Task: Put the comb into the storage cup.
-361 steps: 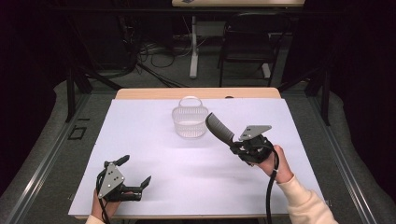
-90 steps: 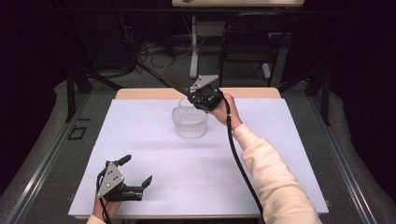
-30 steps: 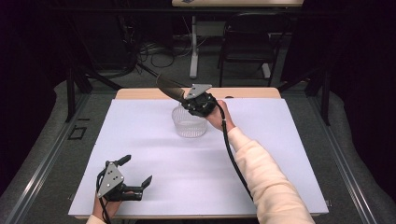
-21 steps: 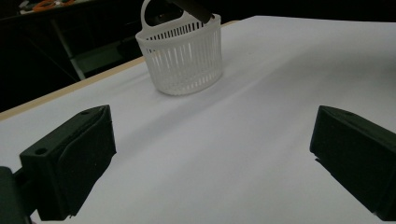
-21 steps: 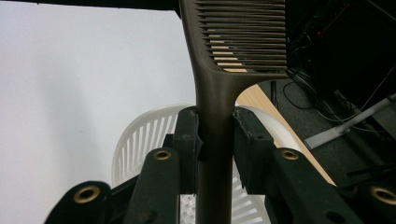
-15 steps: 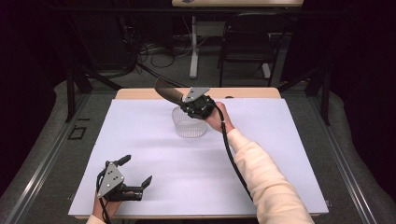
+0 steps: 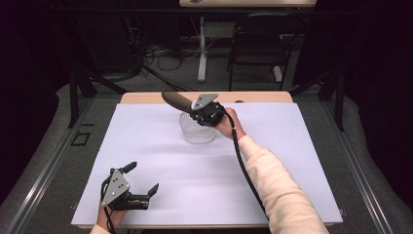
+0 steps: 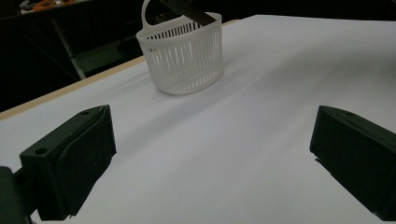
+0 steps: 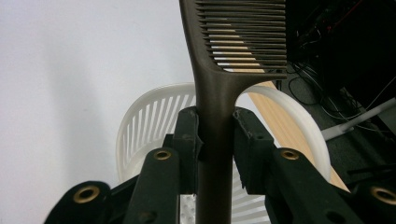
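Note:
A dark brown comb is clamped by its handle in my right gripper, teeth end pointing away. In the high view this right gripper hovers over the far rim of the white slotted basket, with the comb sticking out to the left beyond the basket. The basket lies right under the jaws in the right gripper view. My left gripper rests near the table's front left edge, jaws wide apart with only bare table between them. From there the basket stands farther off.
A white sheet covers the table, whose wooden far edge shows behind the basket. A dark chair and cables on the floor lie beyond the table.
Over the last second the right gripper with the comb has drifted slightly left and toward the basket's far rim. The left gripper has stayed put.

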`<action>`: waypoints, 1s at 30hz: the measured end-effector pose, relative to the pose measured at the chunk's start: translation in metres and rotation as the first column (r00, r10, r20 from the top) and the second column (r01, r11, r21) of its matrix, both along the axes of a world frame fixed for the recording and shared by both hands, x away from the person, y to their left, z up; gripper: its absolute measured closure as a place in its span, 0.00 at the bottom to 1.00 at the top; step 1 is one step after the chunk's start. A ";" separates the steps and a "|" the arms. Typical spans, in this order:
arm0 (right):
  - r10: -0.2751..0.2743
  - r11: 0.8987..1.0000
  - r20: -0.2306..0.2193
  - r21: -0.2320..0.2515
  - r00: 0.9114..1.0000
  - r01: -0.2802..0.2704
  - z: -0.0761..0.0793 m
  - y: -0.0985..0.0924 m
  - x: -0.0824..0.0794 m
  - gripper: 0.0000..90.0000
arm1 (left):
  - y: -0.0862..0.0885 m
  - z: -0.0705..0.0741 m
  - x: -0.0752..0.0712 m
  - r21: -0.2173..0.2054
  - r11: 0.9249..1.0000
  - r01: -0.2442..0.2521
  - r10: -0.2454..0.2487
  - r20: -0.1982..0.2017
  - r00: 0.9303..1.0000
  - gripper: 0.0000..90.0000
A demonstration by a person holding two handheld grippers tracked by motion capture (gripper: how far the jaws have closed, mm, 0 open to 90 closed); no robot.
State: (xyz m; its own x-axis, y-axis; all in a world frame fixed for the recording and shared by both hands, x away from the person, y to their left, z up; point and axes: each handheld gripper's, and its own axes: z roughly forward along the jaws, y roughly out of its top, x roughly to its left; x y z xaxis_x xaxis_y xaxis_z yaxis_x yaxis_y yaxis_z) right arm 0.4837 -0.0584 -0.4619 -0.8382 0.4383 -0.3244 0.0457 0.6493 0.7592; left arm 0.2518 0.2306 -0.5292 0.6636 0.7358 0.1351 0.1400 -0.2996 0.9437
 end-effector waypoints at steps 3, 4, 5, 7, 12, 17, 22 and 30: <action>0.008 1.000 0.001 -0.015 1.000 -0.008 0.000 0.001 0.000 0.80 | 0.000 0.000 0.000 0.000 1.000 -0.001 0.001 0.001 1.000 0.00; 0.012 1.000 0.003 -0.014 1.000 -0.012 -0.001 0.002 0.000 0.80 | 0.000 0.000 0.000 0.000 1.000 -0.001 0.001 -0.001 1.000 0.00; 0.013 1.000 0.007 -0.017 1.000 -0.013 -0.001 0.003 -0.001 0.80 | 0.000 0.000 0.000 -0.001 1.000 -0.001 0.001 -0.001 1.000 0.00; 0.017 1.000 -0.005 -0.023 1.000 -0.017 -0.001 0.003 -0.001 0.80 | 0.000 0.000 0.000 0.000 1.000 -0.001 0.001 0.000 1.000 0.00; 0.016 0.999 -0.005 -0.033 1.000 -0.016 -0.003 0.003 0.001 0.80 | 0.000 0.000 0.000 0.001 1.000 -0.001 0.001 0.001 1.000 0.00; 0.026 0.999 -0.004 -0.044 1.000 -0.026 -0.005 0.004 0.002 0.80 | 0.000 0.000 0.000 0.002 1.000 0.001 -0.001 0.000 1.000 0.00; 0.025 0.998 -0.017 -0.053 1.000 -0.026 -0.009 0.006 0.003 0.80 | 0.000 0.000 0.000 0.002 1.000 0.000 0.000 -0.001 1.000 0.00; 0.018 0.996 -0.026 -0.084 1.000 -0.020 -0.014 0.010 0.004 0.80 | 0.001 0.000 0.001 0.005 1.000 -0.001 0.001 -0.002 1.000 0.00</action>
State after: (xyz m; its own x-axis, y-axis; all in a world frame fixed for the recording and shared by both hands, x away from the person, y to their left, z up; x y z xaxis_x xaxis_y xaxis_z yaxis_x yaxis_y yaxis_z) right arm 0.4876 -0.0481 -0.4756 -0.8544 0.3947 -0.3379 0.0516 0.7116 0.7007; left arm 0.2523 0.2312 -0.5295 0.6630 0.7359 0.1375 0.1421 -0.3041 0.9420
